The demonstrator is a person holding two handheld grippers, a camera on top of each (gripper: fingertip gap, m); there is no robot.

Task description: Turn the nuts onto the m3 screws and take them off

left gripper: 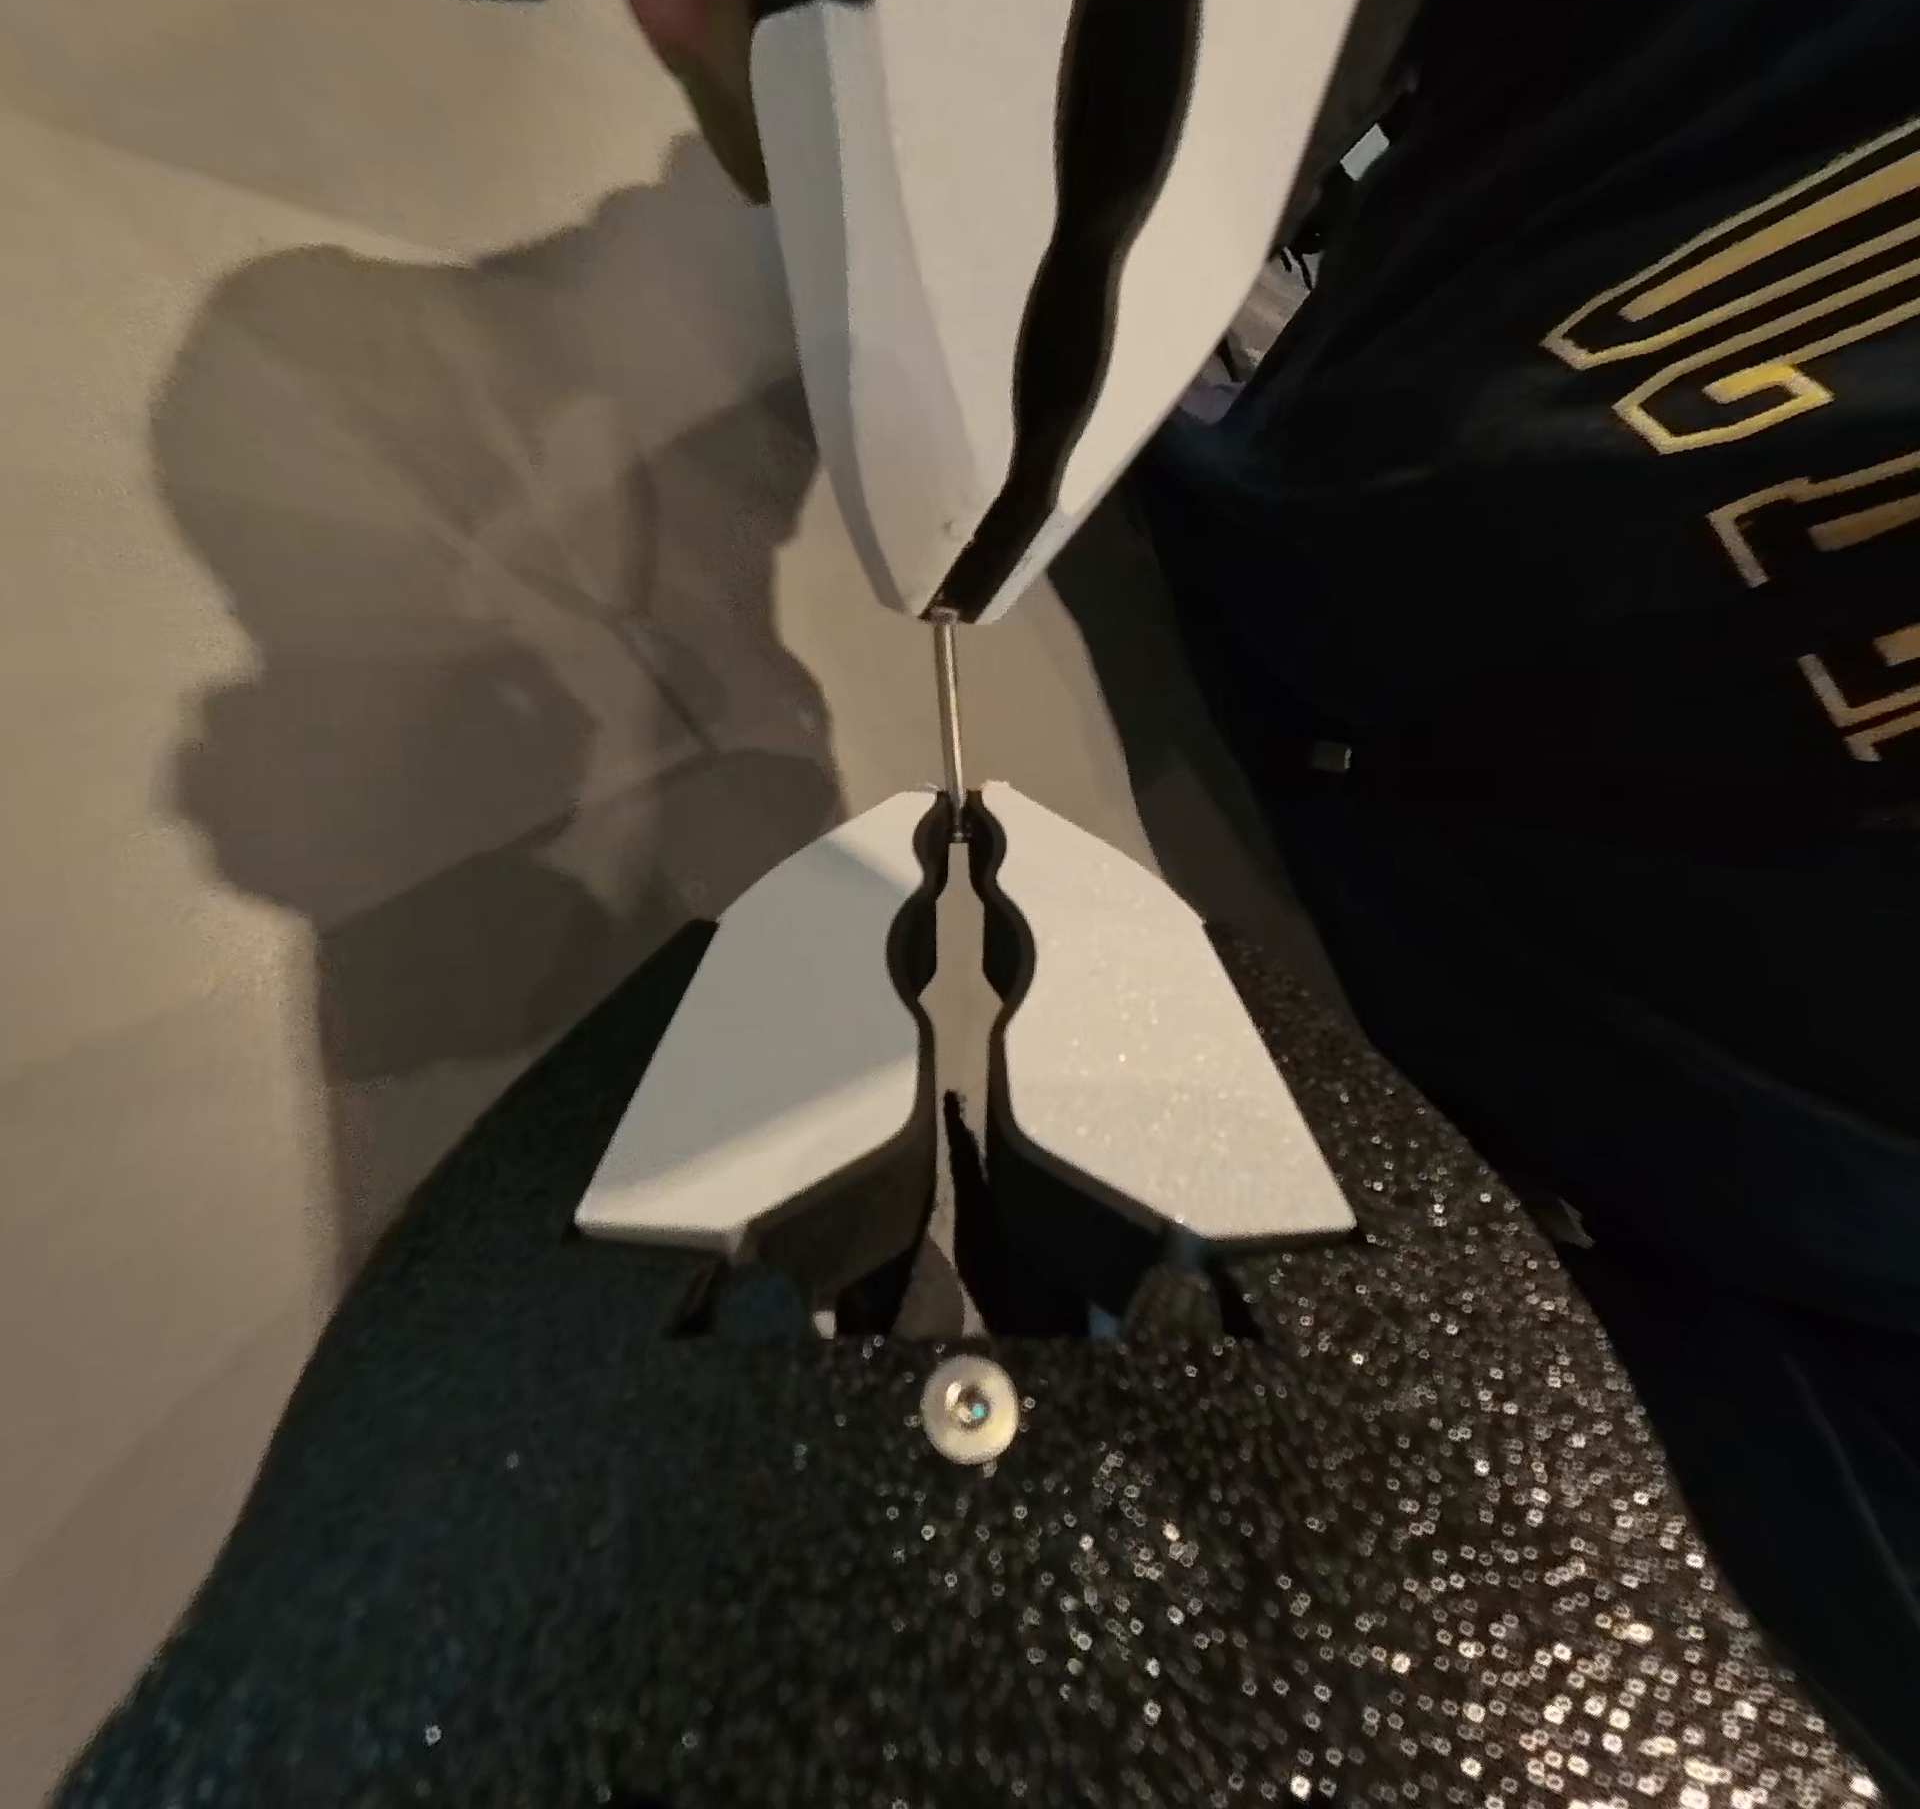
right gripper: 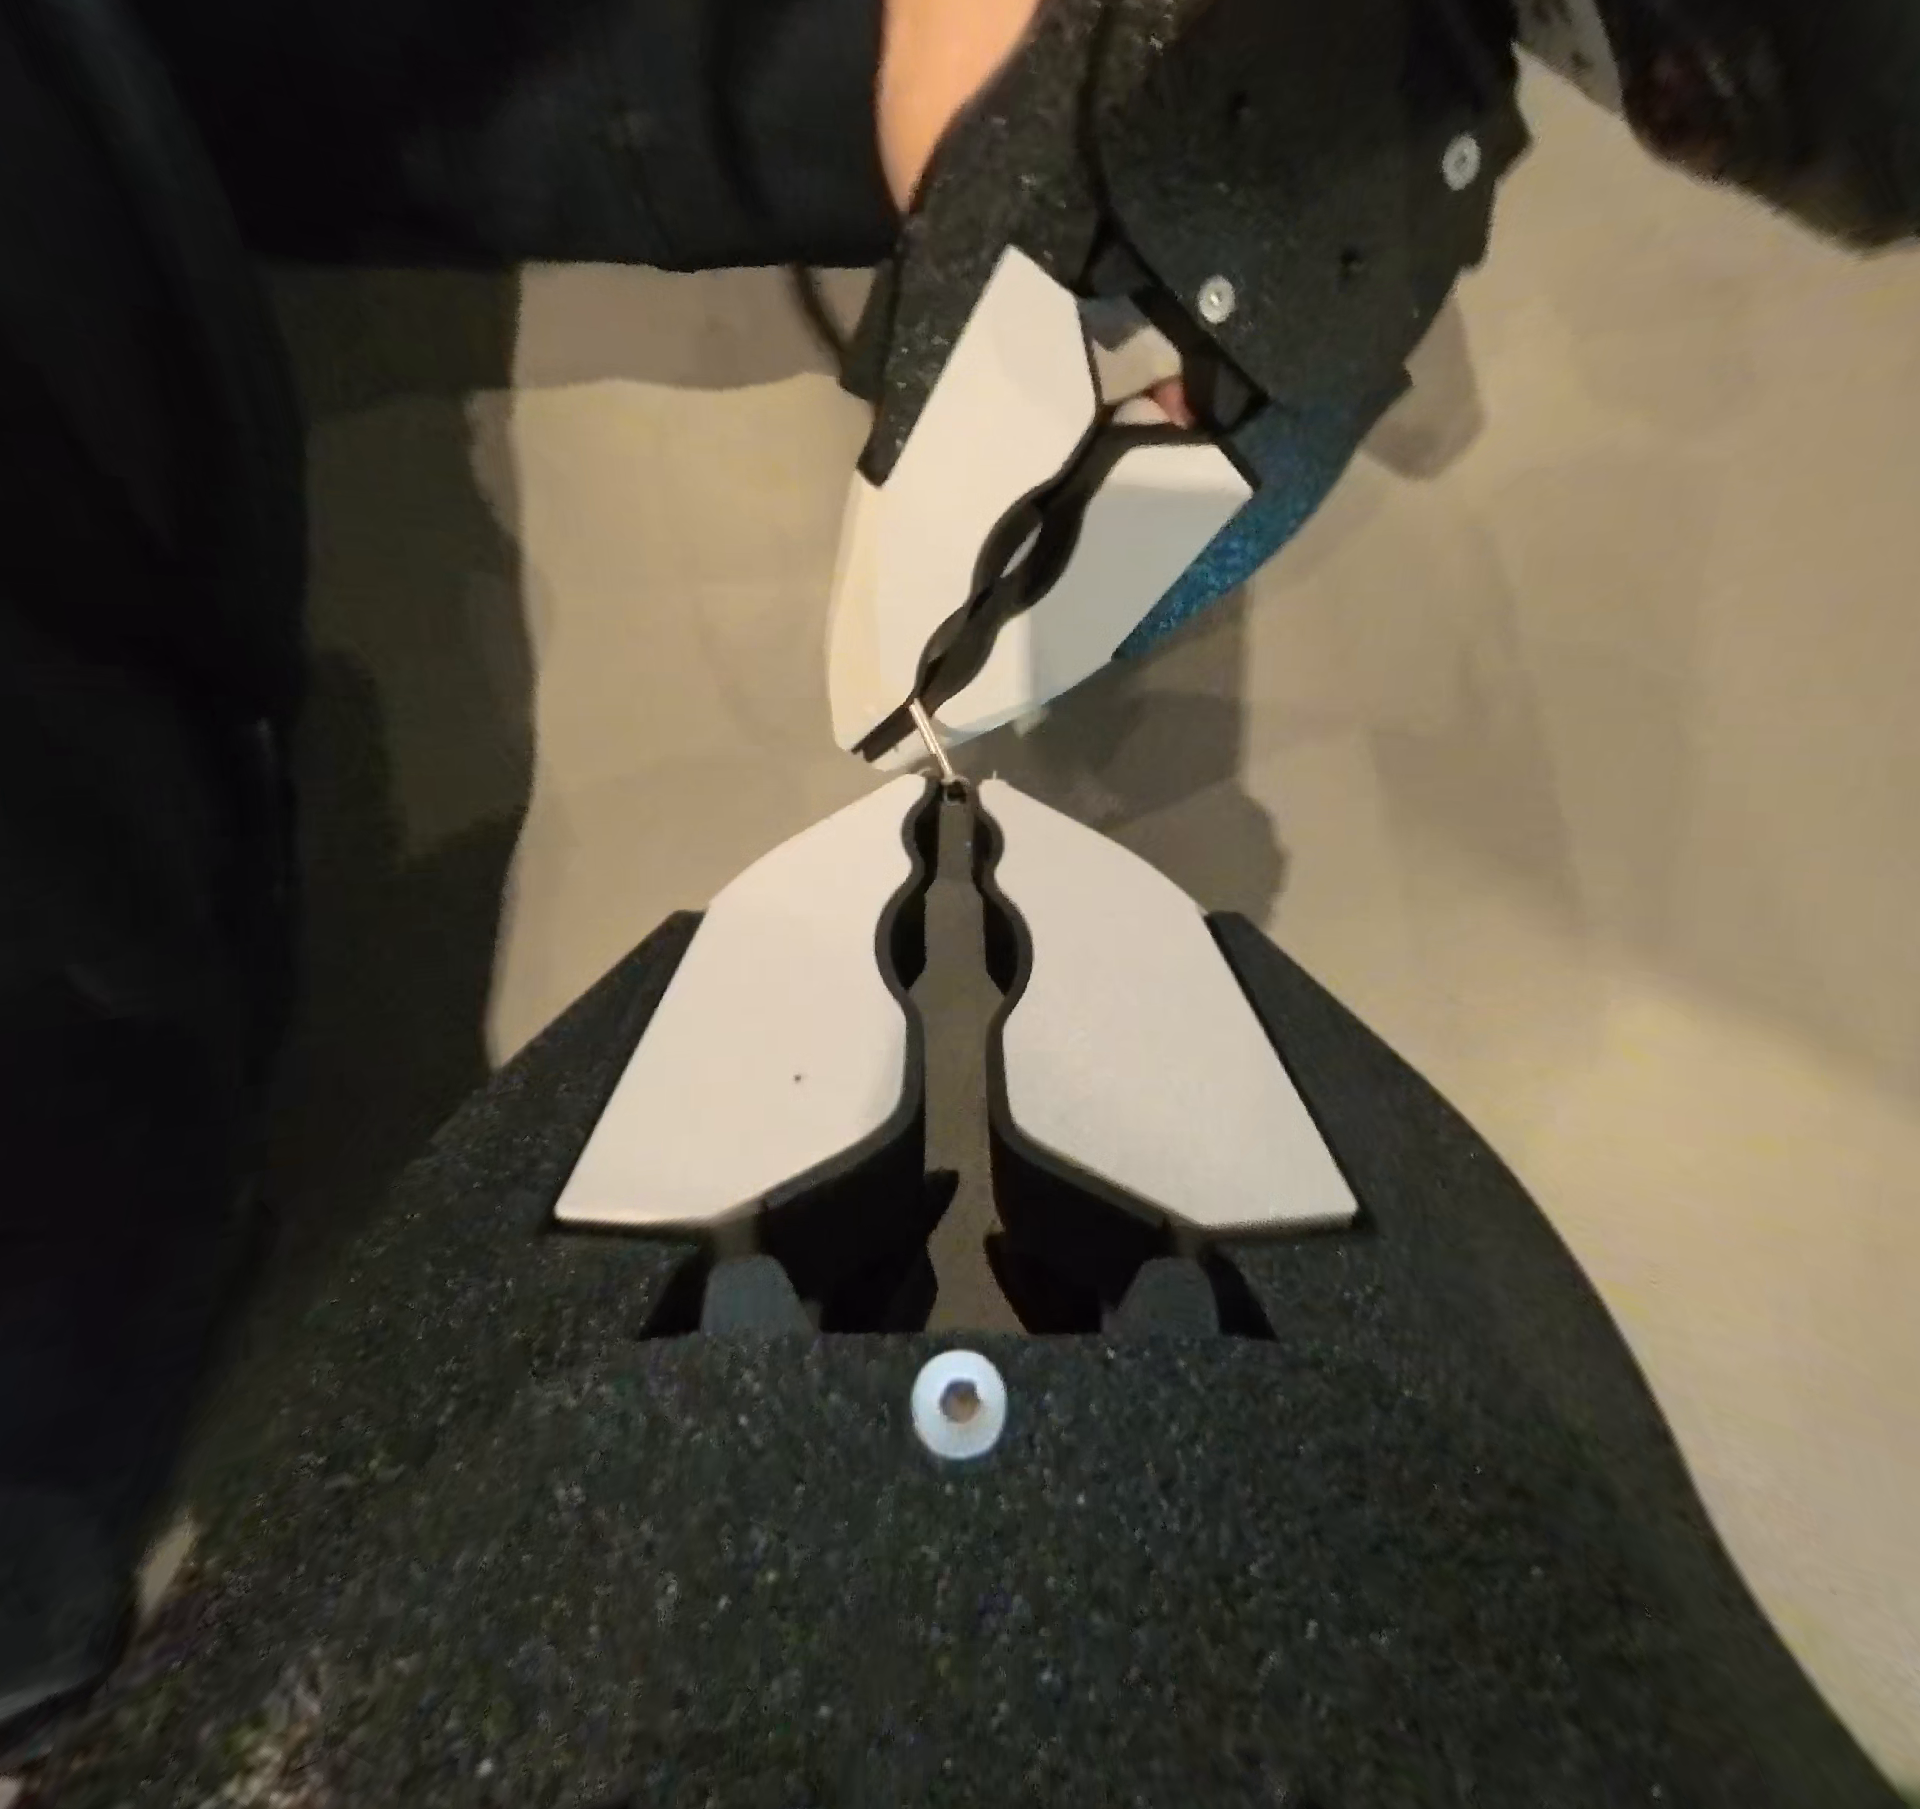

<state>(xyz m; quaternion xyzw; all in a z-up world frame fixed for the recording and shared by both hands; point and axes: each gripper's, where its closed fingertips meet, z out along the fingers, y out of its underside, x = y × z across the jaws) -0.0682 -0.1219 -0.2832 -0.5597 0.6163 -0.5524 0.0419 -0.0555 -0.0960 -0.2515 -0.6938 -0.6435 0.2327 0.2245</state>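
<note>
With the left gripper (left gripper: 954, 809) clamped on one end of the thin silver metal screw (left gripper: 948, 710) and the right gripper (right gripper: 948, 791) pinching a small nut (right gripper: 949, 795) at its other end, any misalignment could cross-thread or drop the nut.

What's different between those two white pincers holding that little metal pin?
The left gripper pinches the screw's shaft; the right gripper nips its other end, where a small nut seems to sit. In the left wrist view the left points up-frame and the right slants down towards it. Both are white-fingered with black pads, closed at the tips.
</note>
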